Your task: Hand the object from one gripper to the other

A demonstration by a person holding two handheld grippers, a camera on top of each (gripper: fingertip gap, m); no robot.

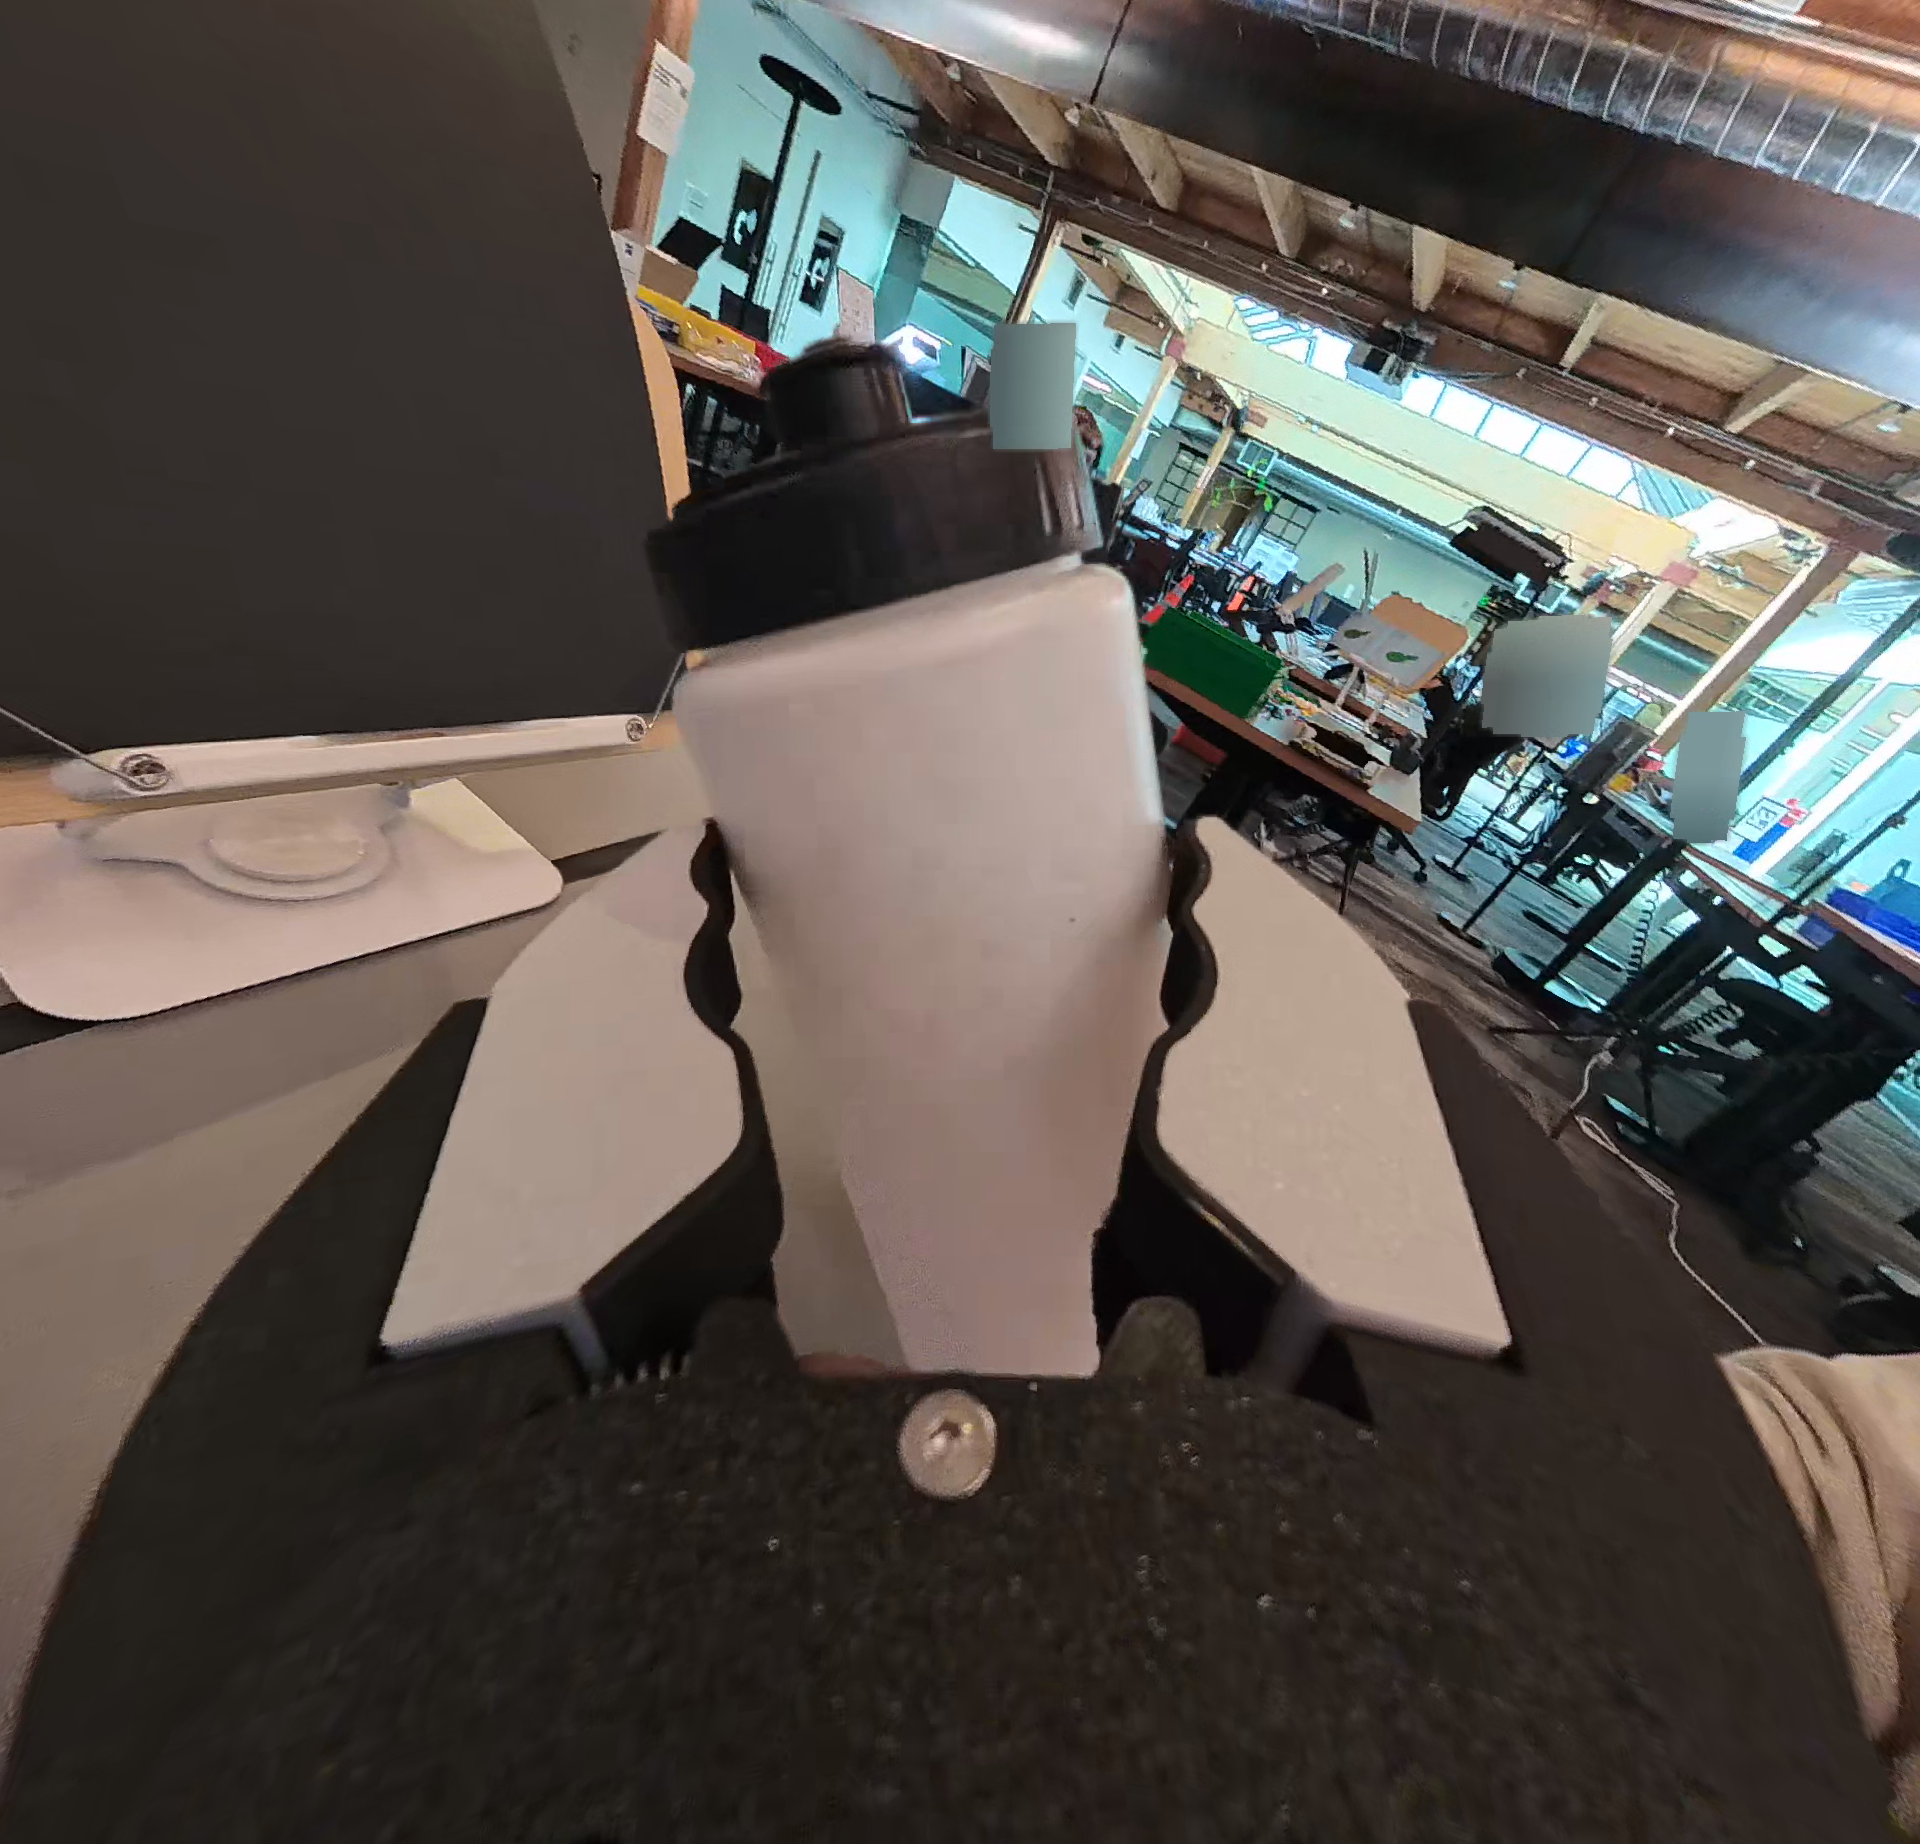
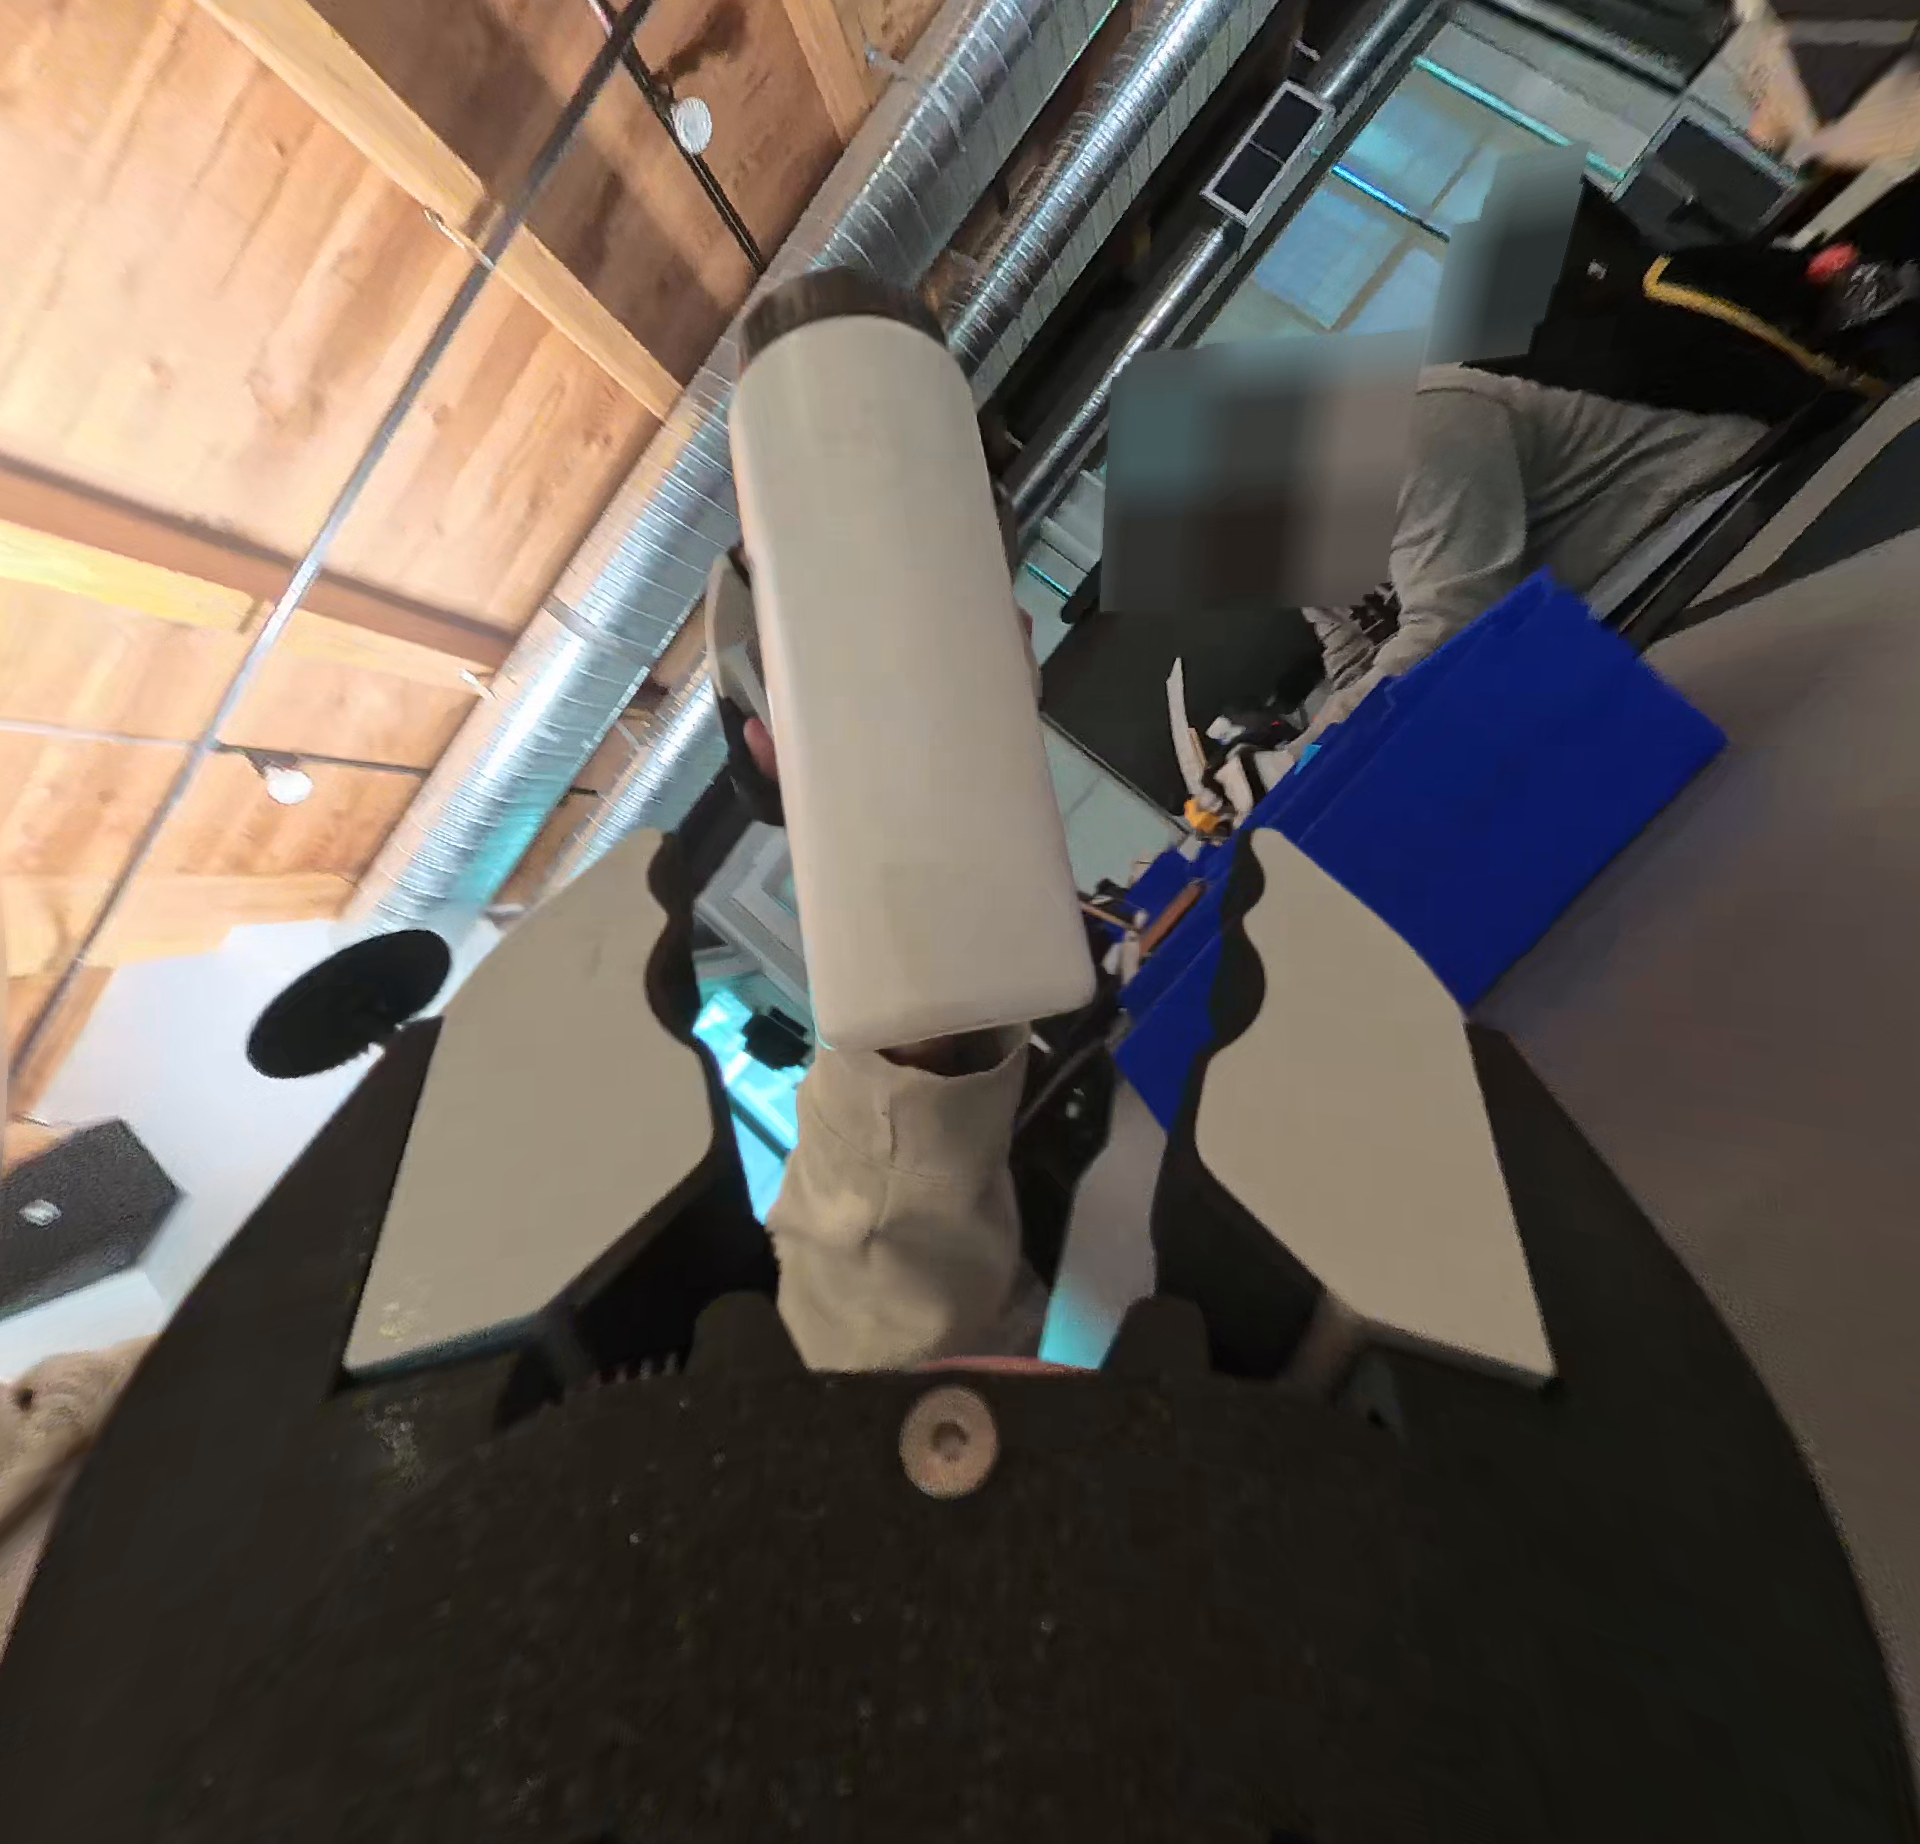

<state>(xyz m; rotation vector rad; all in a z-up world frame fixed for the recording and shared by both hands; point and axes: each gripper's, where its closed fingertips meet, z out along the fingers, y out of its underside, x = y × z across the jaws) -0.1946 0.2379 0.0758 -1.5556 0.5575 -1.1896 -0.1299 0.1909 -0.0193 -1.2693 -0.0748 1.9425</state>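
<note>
Bottle (image 1: 925,859), white plastic with black screw cap, clamped mid-body in the left hand-held gripper (image 1: 940,921), aloft. Judged light, smooth, slightly squeezable. Right hand-held gripper (image 2: 951,921), jaws spread and empty, should take the free base end (image 2: 951,994).

We see open air between our right gripper (image 2: 951,921) fingers, bottle (image 2: 904,672) base just ahead; the left gripper (image 2: 740,651) flanks its upper body, a sleeve (image 2: 894,1202) crosses below, and blue bins (image 2: 1455,838) crowd the right
</note>
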